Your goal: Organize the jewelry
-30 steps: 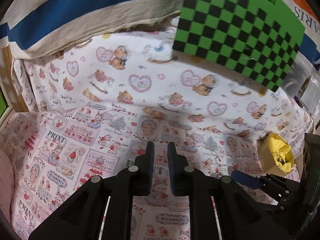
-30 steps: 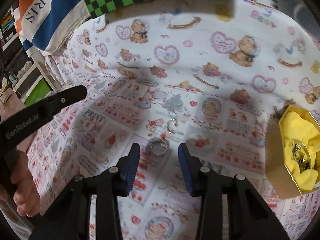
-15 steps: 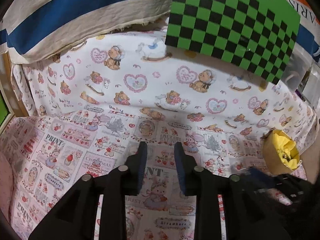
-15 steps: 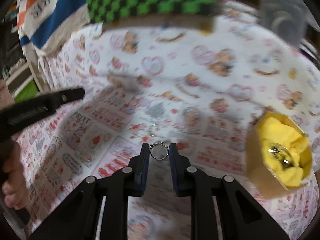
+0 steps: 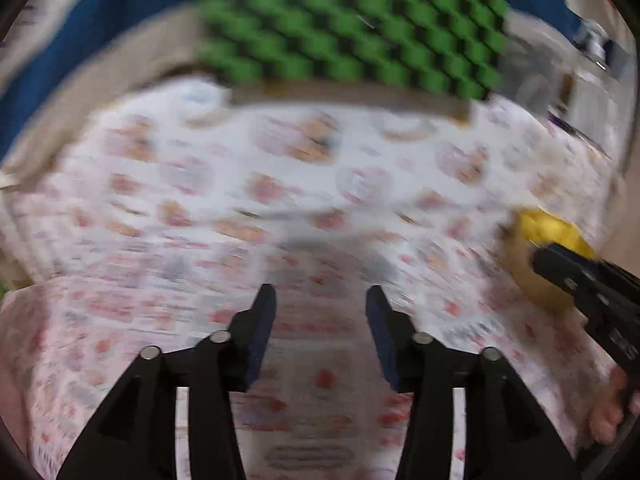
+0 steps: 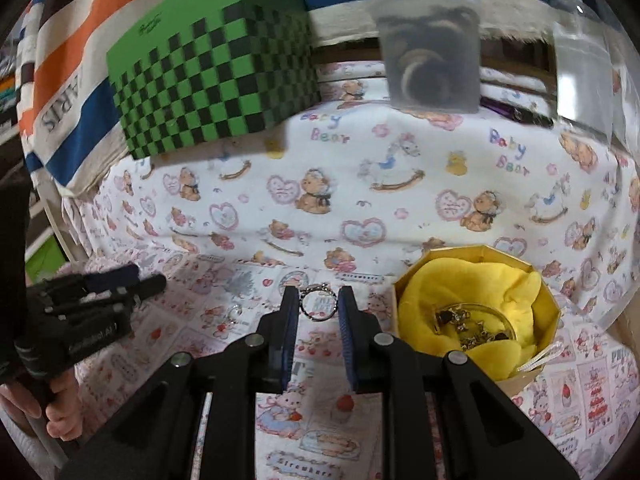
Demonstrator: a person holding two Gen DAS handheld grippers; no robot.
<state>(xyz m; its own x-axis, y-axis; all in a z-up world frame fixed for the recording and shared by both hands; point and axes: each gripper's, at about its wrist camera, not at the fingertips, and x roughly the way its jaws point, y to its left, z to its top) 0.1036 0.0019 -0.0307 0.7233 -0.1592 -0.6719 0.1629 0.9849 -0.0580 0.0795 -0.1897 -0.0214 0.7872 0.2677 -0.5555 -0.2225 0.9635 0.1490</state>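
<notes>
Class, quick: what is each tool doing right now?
Left tool: jaws opening, nothing between them.
Right tool: shut on a ring.

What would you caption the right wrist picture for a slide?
Right gripper pinches a small ring beside the gold box of jewelry.

We count two black two-finger tools: the right tool (image 6: 319,307) at lower centre and the left tool (image 6: 136,280) at far left. Two small silver rings: one beaded ring (image 6: 319,306) at centre, one plain ring (image 6: 234,311) left of it. One gold octagonal box with yellow lining (image 6: 472,312), one green checkered box (image 6: 216,80), one clear plastic tub (image 6: 430,48).
</notes>
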